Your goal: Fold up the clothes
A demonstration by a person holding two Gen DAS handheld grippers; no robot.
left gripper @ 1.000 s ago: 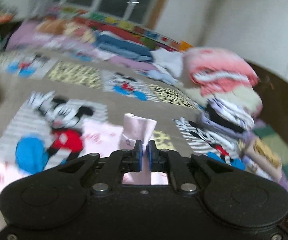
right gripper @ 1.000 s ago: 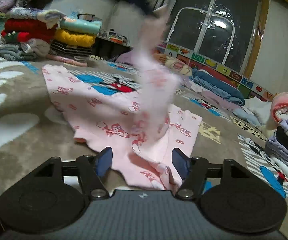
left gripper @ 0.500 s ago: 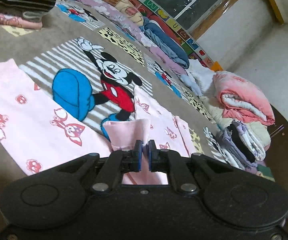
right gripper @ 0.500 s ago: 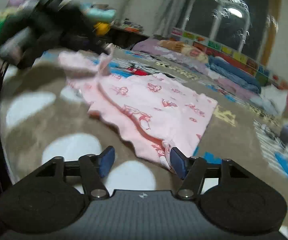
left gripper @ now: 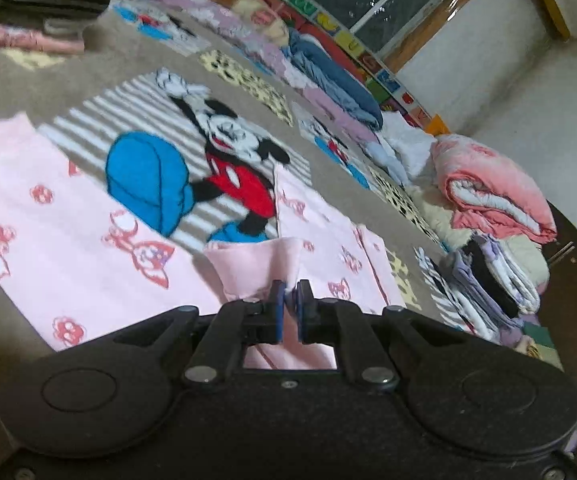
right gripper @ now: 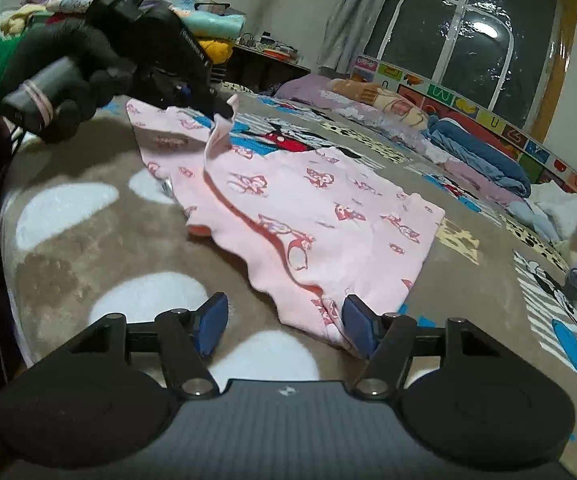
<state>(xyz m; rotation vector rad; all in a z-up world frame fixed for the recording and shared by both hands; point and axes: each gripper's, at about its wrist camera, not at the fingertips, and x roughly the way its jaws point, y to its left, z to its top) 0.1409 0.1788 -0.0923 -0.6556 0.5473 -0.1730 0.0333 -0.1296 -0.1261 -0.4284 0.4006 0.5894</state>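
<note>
A pink garment (right gripper: 308, 208) with red cartoon prints lies partly folded on the brown Mickey Mouse blanket (right gripper: 88, 240). My left gripper (left gripper: 288, 308) is shut on a pink cuff of the garment (left gripper: 260, 268) and holds it just above the cloth. It shows at the upper left of the right wrist view (right gripper: 224, 114), lifting that corner. My right gripper (right gripper: 284, 324) is open and empty, low over the blanket at the garment's near edge.
Stacks of folded clothes (left gripper: 496, 280) and a rolled pink quilt (left gripper: 492, 192) sit at the right. Blue and purple bedding (right gripper: 480, 156) lies under the window. More stacked clothes (right gripper: 208, 28) stand at the far left.
My left gripper has carried the pink cuff down and across from high above to low over the garment. My right gripper stays open and has drawn back to the near edge.
</note>
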